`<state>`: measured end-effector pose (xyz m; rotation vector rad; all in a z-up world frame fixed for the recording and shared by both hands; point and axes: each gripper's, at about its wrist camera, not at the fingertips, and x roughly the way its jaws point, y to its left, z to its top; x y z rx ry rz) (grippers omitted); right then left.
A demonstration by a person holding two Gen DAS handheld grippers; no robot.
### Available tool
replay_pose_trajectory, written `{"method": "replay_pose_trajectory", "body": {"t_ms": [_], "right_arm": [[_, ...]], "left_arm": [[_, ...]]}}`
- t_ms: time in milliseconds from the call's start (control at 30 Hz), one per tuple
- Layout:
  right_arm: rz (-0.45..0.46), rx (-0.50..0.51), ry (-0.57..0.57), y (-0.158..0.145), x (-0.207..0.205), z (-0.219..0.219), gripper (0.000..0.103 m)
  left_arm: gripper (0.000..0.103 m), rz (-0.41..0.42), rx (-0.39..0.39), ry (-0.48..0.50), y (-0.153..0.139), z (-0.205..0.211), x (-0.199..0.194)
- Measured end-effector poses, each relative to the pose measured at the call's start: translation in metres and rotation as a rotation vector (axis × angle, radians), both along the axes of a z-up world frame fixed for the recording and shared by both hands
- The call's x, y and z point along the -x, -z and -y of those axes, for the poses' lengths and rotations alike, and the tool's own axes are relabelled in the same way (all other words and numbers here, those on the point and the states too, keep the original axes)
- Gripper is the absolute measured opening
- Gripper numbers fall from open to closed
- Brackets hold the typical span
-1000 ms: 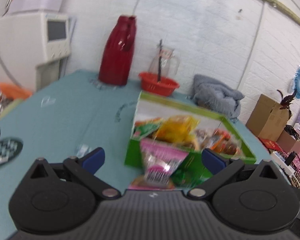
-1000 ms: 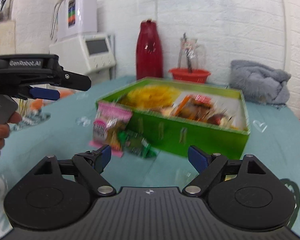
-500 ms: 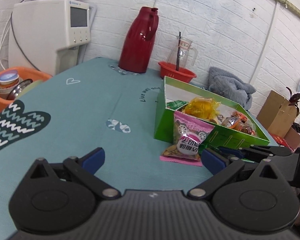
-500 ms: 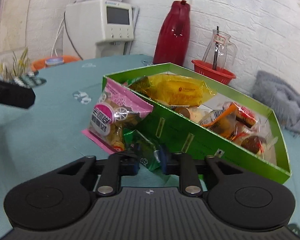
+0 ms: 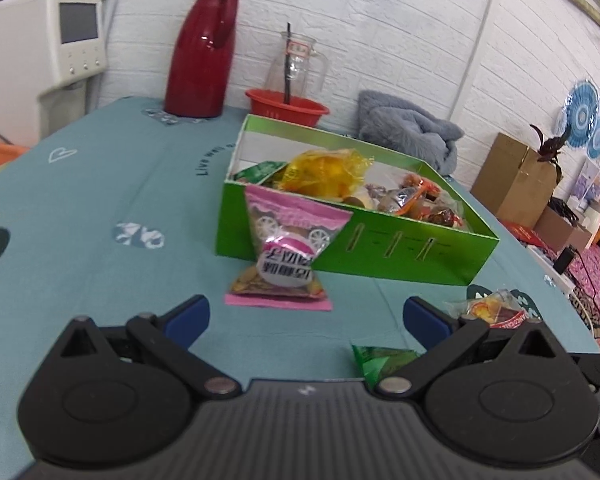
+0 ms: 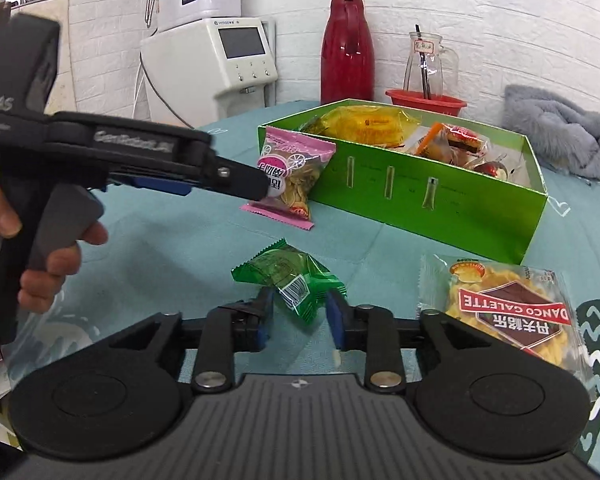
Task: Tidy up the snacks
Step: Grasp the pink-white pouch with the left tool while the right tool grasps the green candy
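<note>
A green box (image 5: 400, 248) (image 6: 460, 200) holding several wrapped snacks stands on the teal tablecloth. A pink snack packet (image 5: 284, 256) (image 6: 292, 176) leans against its near wall. My left gripper (image 5: 306, 316) is open, a short way before that packet, with nothing between its fingers; in the right wrist view the left gripper (image 6: 260, 190) shows side-on in a hand. My right gripper (image 6: 299, 316) has its jaws opening, with the tail of a green packet (image 6: 292, 280) (image 5: 380, 360) lying on the cloth between them, unpressed. A Danco Galette packet (image 6: 508, 312) (image 5: 492, 310) lies right of it.
Behind the box stand a red thermos (image 5: 204, 52), a glass jug in a red basket (image 5: 288, 104) and a grey cloth (image 5: 408, 136). A white water dispenser (image 6: 212, 60) is at the back left. Cardboard boxes (image 5: 516, 176) sit off the table's right edge.
Half a second ago my right gripper was shut on the green packet beside the box; it has drawn back with it and its jaws have parted. My left gripper moved nearer the pink packet.
</note>
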<state>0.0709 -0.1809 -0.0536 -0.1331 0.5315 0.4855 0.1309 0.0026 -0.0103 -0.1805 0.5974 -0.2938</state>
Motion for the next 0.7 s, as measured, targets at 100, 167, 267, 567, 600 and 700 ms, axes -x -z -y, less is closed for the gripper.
{"method": "replay_pose_trajectory", "body": {"t_ms": [100,167,267,567,600,700], "right_arm": [[0.021,0.007,0.013,-0.001,0.001,0.001,0.098],[0.025,-0.006,0.009,-0.001,0.0,0.002,0.101],[0.014,-0.012,0.007,0.0,-0.001,0.003,0.102],[-0.013,-0.018,0.007,0.005,-0.008,-0.002,0.103],[-0.018,-0.019,0.005,0.005,-0.008,-0.003,0.103],[-0.016,-0.005,0.005,0.005,-0.009,-0.005,0.103]], "left_arm": [[0.103,0.015,-0.038,0.002,-0.004,0.009,-0.018],[0.099,0.002,-0.068,-0.004,-0.003,0.013,-0.033],[0.082,-0.027,-0.083,-0.006,0.0,0.017,-0.05],[0.055,-0.074,-0.058,0.007,0.008,0.011,-0.076],[0.051,-0.083,-0.04,0.02,0.009,0.008,-0.077],[0.038,-0.083,-0.052,0.034,0.008,0.006,-0.072]]}}
